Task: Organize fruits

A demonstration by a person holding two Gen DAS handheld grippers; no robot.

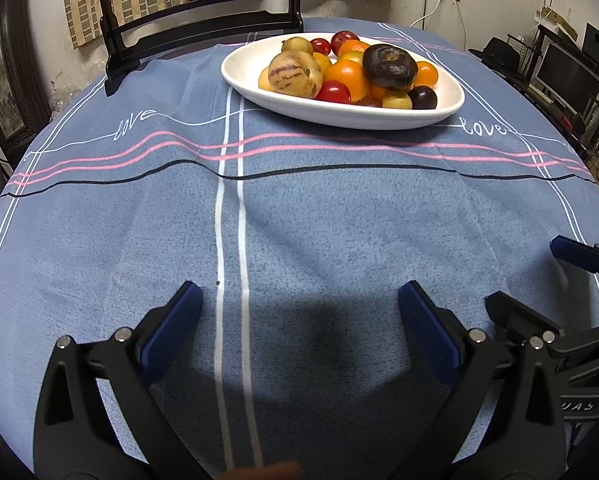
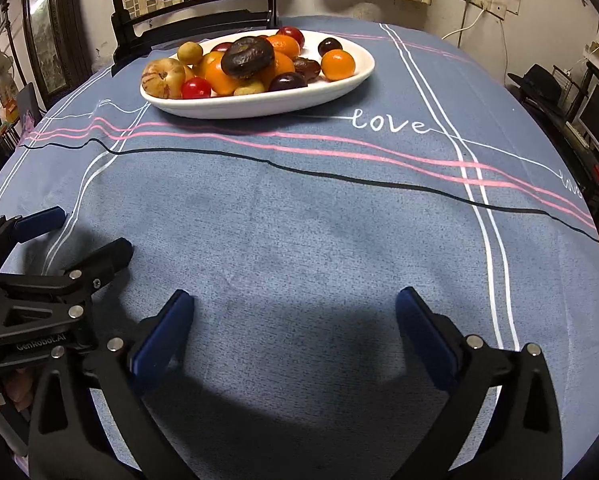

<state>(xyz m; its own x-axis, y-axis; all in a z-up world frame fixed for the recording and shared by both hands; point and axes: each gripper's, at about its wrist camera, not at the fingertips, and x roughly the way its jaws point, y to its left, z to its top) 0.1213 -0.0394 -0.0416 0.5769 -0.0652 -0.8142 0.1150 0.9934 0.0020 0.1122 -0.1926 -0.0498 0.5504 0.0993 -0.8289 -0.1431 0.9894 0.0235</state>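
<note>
A white oval dish (image 1: 443, 110) stands at the far side of the table, piled with fruit: a striped pale melon (image 1: 293, 74), oranges (image 1: 347, 76), red cherry tomatoes (image 1: 333, 92), dark plums (image 1: 422, 97) and a wrinkled dark fruit (image 1: 389, 65) on top. The dish also shows in the right wrist view (image 2: 259, 106). My left gripper (image 1: 299, 296) is open and empty, low over the cloth near the front edge. My right gripper (image 2: 295, 304) is open and empty beside it; it also shows in the left wrist view (image 1: 539, 280).
A blue tablecloth (image 1: 299, 220) with pink, black and white lines covers the round table. A dark wooden chair (image 1: 203, 28) stands behind the dish. A desk with monitors (image 1: 571, 76) is at the right.
</note>
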